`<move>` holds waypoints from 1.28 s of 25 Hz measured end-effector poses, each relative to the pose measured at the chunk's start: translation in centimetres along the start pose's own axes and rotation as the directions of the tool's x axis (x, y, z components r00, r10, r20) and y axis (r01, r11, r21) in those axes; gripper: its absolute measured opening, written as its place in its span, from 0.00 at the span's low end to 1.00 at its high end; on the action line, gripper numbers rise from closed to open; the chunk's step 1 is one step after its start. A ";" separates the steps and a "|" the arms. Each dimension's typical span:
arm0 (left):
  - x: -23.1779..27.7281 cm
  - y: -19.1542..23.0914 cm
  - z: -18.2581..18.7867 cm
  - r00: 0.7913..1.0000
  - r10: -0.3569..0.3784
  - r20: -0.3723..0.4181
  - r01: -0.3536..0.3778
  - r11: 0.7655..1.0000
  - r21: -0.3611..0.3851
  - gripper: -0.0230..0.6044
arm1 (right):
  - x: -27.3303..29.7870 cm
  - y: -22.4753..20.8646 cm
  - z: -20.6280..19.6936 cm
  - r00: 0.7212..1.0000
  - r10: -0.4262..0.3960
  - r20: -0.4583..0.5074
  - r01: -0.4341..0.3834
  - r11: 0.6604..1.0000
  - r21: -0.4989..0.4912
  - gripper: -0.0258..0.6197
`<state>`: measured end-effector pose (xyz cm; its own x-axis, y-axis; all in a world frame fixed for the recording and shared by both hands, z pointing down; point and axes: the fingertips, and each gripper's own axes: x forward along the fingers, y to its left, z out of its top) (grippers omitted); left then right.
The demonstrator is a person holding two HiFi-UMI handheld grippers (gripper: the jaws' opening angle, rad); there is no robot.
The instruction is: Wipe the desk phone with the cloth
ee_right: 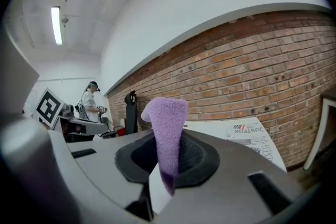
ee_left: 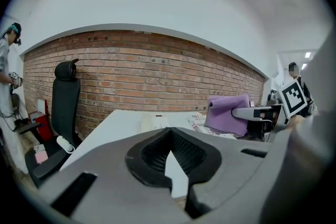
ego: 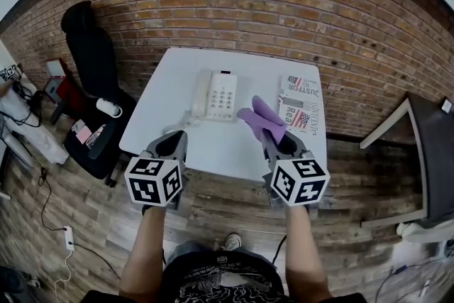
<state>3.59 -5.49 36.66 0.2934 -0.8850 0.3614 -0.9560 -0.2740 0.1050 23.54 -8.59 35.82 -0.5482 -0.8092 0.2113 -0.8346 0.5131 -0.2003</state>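
Over the table [ego: 213, 145] edge, right gripper [ego: 270, 135] pinches the cloth [ego: 261, 117]; left gripper [ego: 178, 135] sits closed.

Newspaper [ego: 303, 104] partly behind cloth [ego: 264, 118], phone [ego: 221, 94] keys too small to read — person [ee_left: 6, 71] (left edge) cut off

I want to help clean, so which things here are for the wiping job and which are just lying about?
For the job: desk phone, purple cloth pinched in the right gripper.
Just lying about: newspaper, black chair.
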 end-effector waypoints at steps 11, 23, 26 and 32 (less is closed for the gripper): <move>4.2 2.2 0.8 1.000 0.019 0.001 -0.019 1.000 -0.003 0.05 | 5.8 -2.1 0.9 1.000 0.027 -0.007 -0.027 1.000 -0.002 0.11; 11.9 9.1 1.2 0.999 -0.021 -0.046 0.021 1.000 -0.009 0.05 | 16.8 -6.7 0.5 0.995 -0.075 -0.067 0.076 0.997 0.010 0.11; 14.0 10.8 1.1 0.997 -0.040 -0.068 0.039 0.999 -0.009 0.05 | 19.6 -8.1 0.0 0.989 -0.113 -0.093 0.115 0.993 0.014 0.11; 17.1 13.4 1.0 0.992 -0.080 -0.101 0.080 0.997 -0.008 0.05 | 24.2 -10.6 -1.7 0.973 -0.178 -0.150 0.186 0.982 0.044 0.11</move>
<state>-4.20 -24.64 43.34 0.3668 -0.8179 0.4432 -0.9296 -0.3407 0.1406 19.03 -33.08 44.67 -0.3930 -0.8350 0.3850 -0.9189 0.3407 -0.1990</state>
